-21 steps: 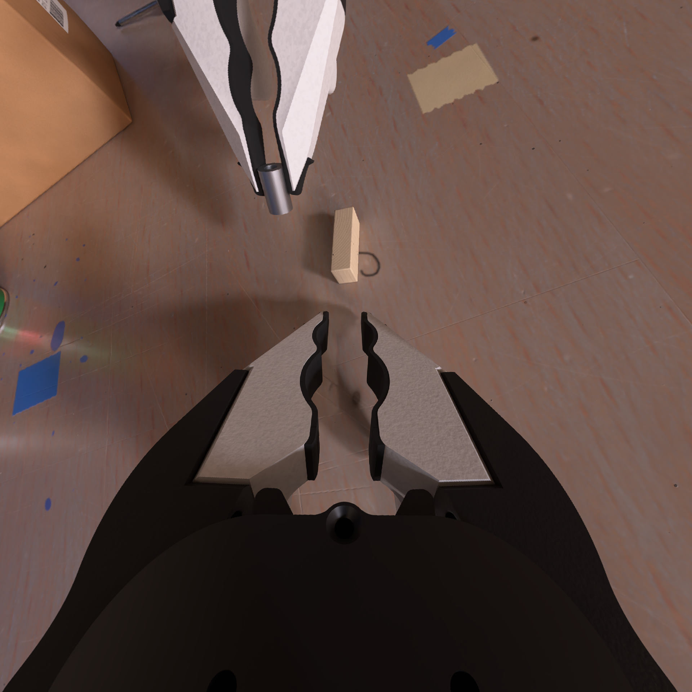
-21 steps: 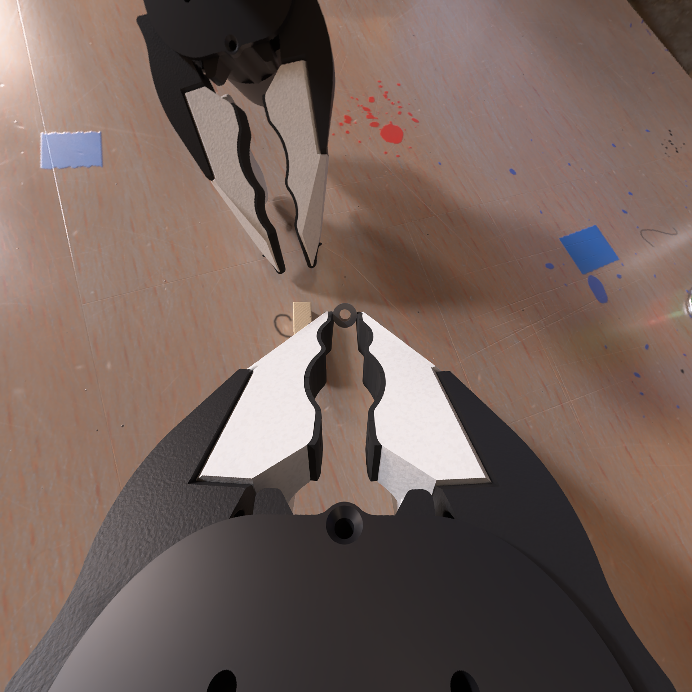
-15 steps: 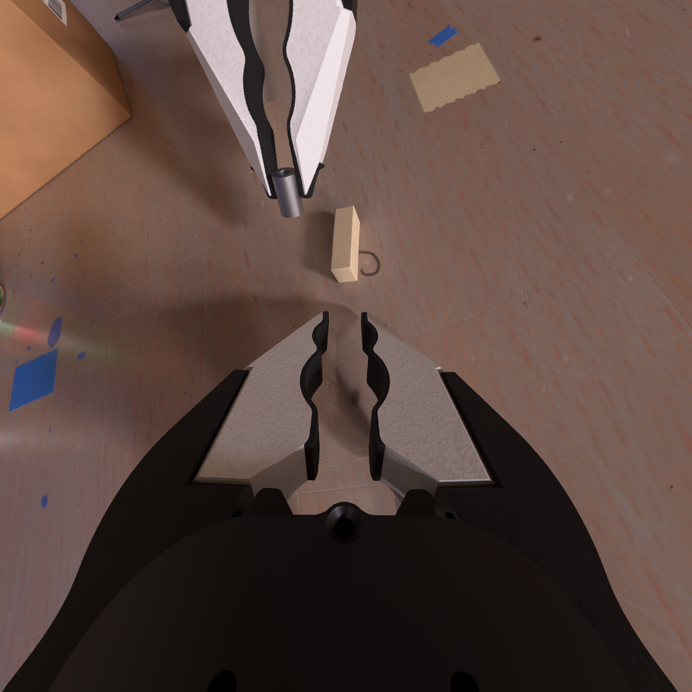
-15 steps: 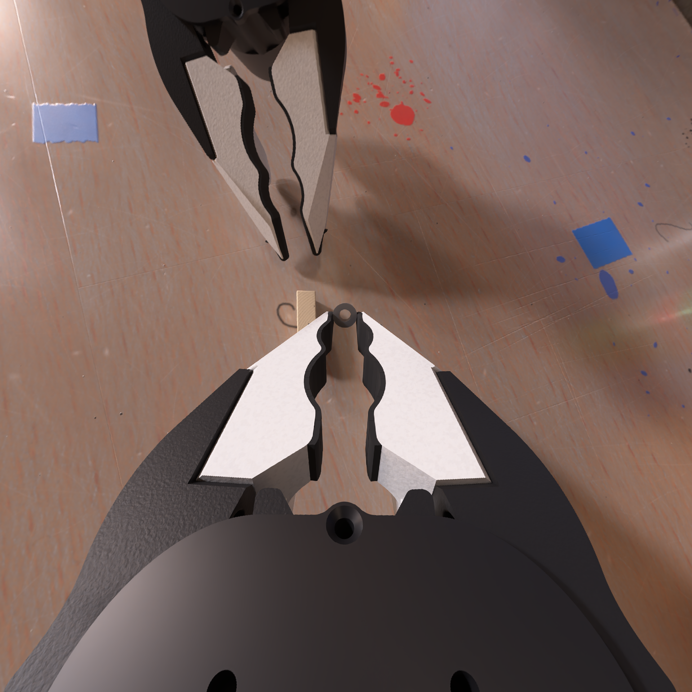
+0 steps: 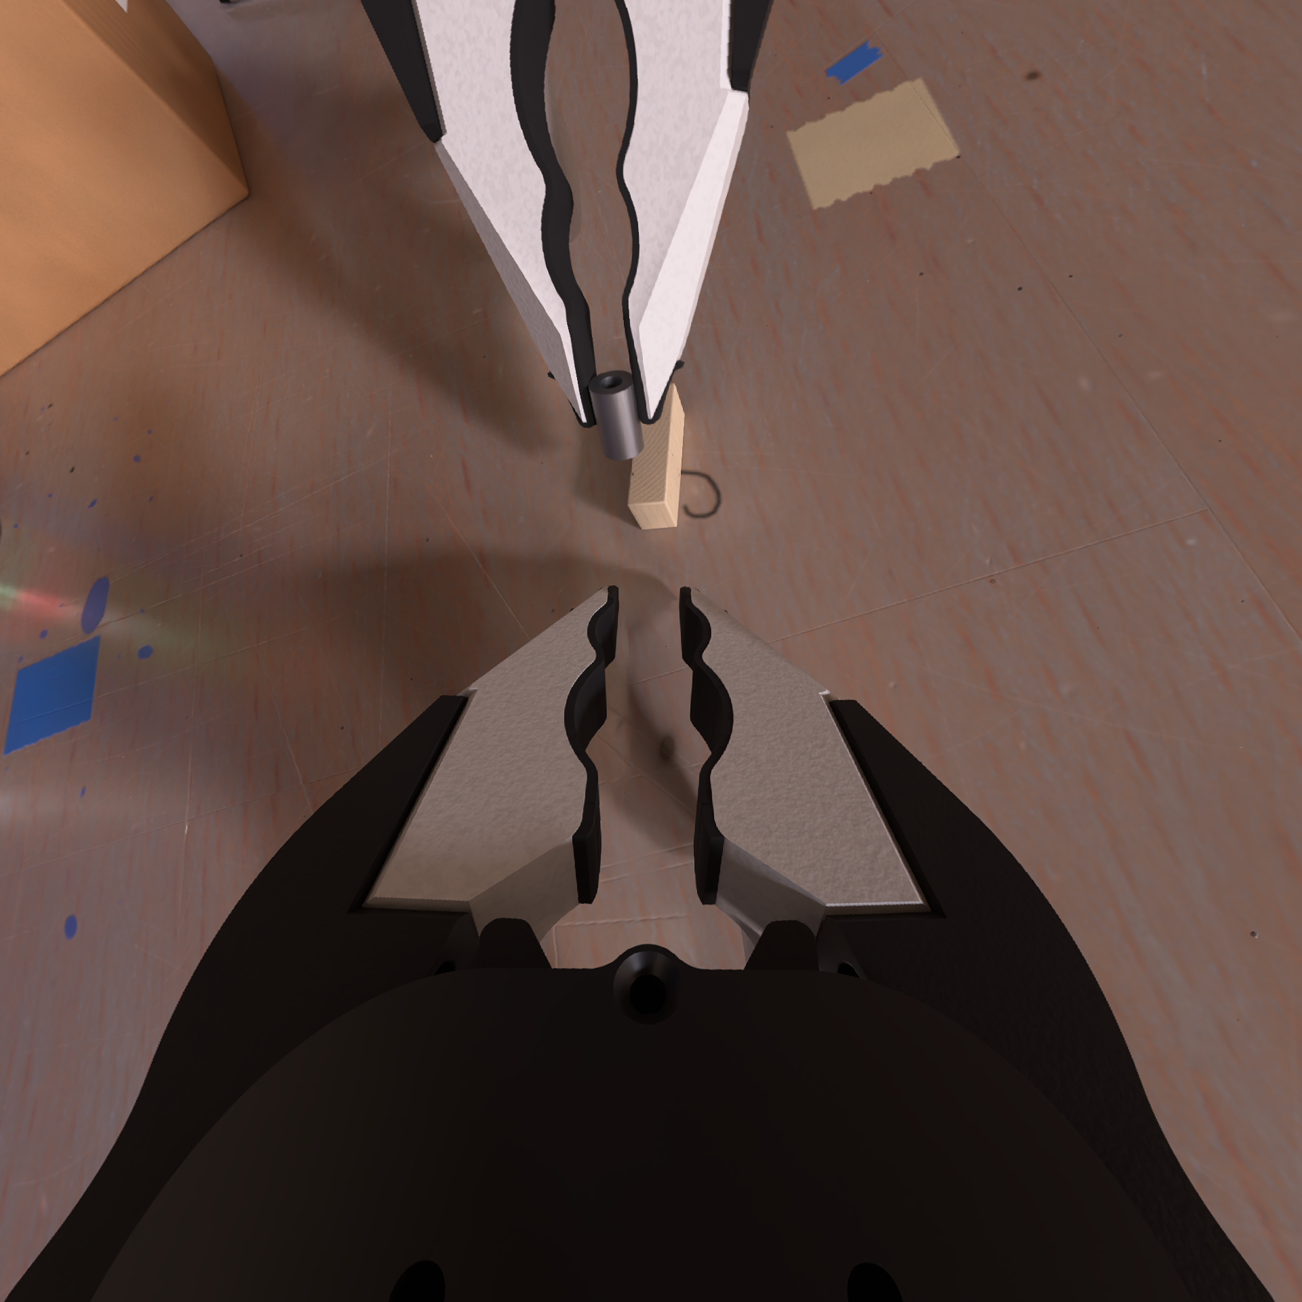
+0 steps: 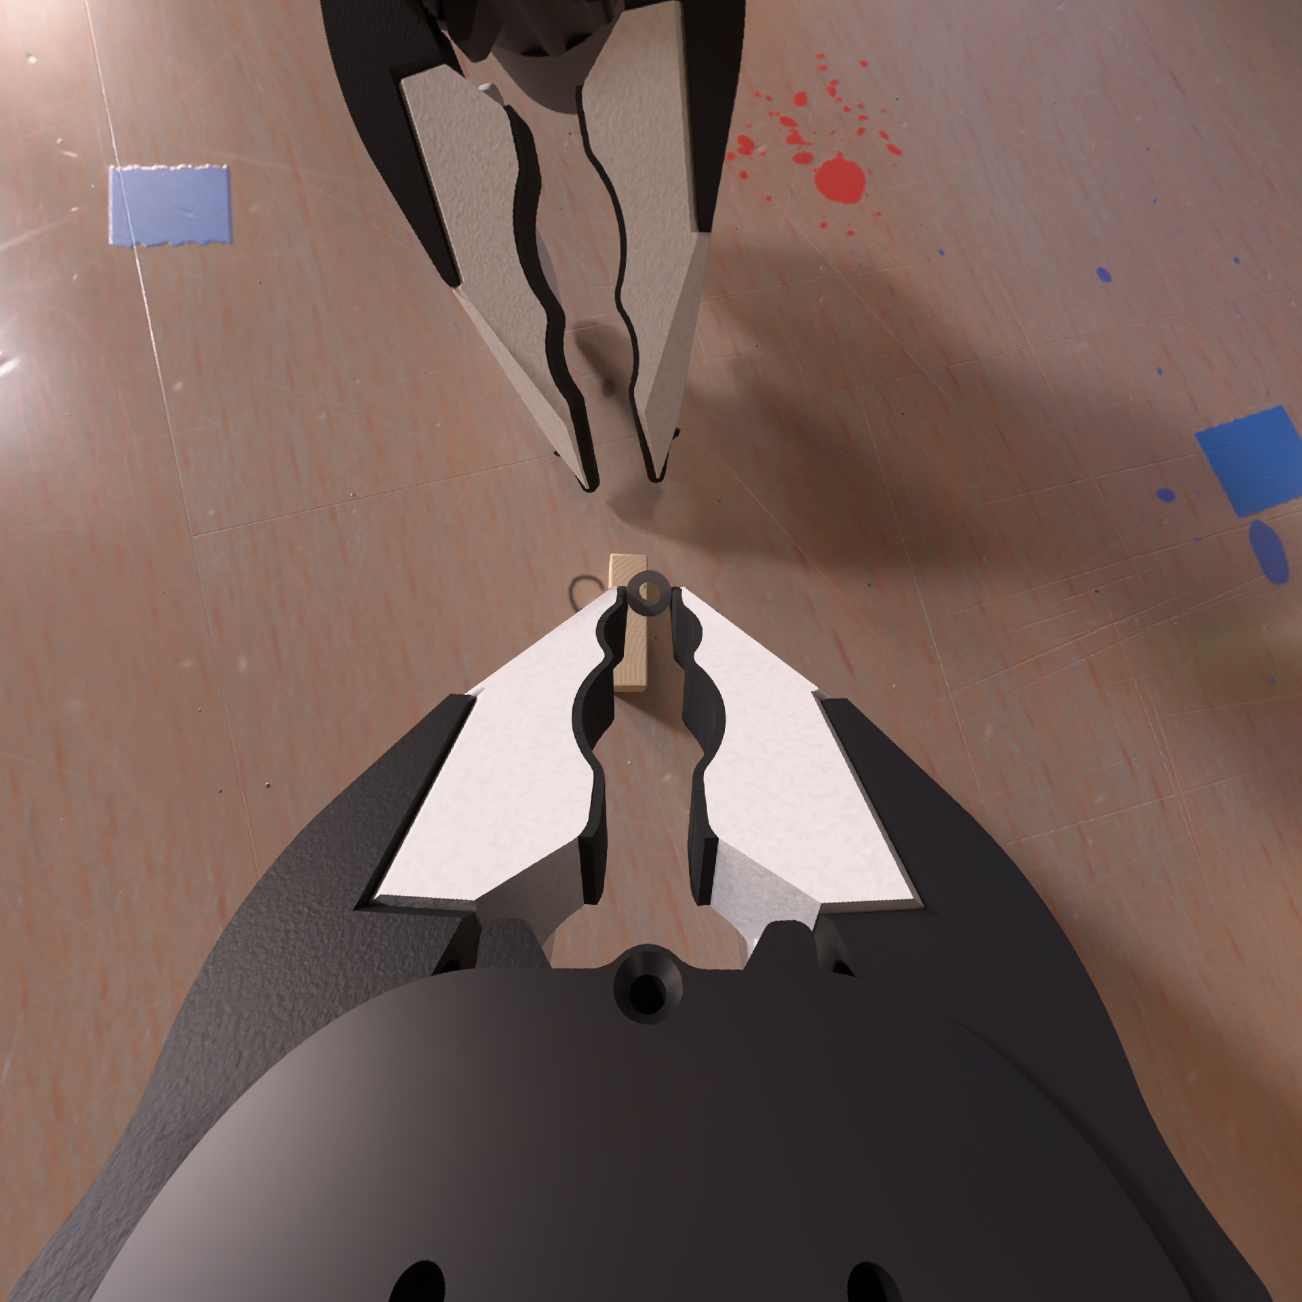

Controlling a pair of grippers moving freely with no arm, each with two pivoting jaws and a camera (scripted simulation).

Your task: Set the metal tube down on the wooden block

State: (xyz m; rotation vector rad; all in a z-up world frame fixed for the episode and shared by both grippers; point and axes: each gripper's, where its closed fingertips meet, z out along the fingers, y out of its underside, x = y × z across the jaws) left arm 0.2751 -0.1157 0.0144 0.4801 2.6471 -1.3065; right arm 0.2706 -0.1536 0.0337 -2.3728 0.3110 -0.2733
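A small pale wooden block [image 5: 655,479] lies flat on the brown floor. My right gripper [image 6: 648,597] is shut on a short grey metal tube [image 6: 648,594], seen end-on at its fingertips. In the left wrist view the tube [image 5: 615,423] stands upright in the right gripper [image 5: 615,412], over the block's far left edge. I cannot tell if it touches the block. The block [image 6: 628,659] also shows between the right fingers. My left gripper [image 5: 647,595] is empty, jaws slightly parted, just short of the block's near end. It also shows in the right wrist view [image 6: 623,480].
A cardboard box [image 5: 84,176] stands at the far left. A small black wire hook [image 5: 708,497] lies right of the block. Flat marks on the floor: tan tape [image 5: 873,141], blue tape [image 5: 53,694], blue patch [image 6: 169,206], red splatter [image 6: 838,176].
My right gripper has carried the tube rightward and toward the left gripper, from beside the block to over its far left edge. The left gripper has hardly moved.
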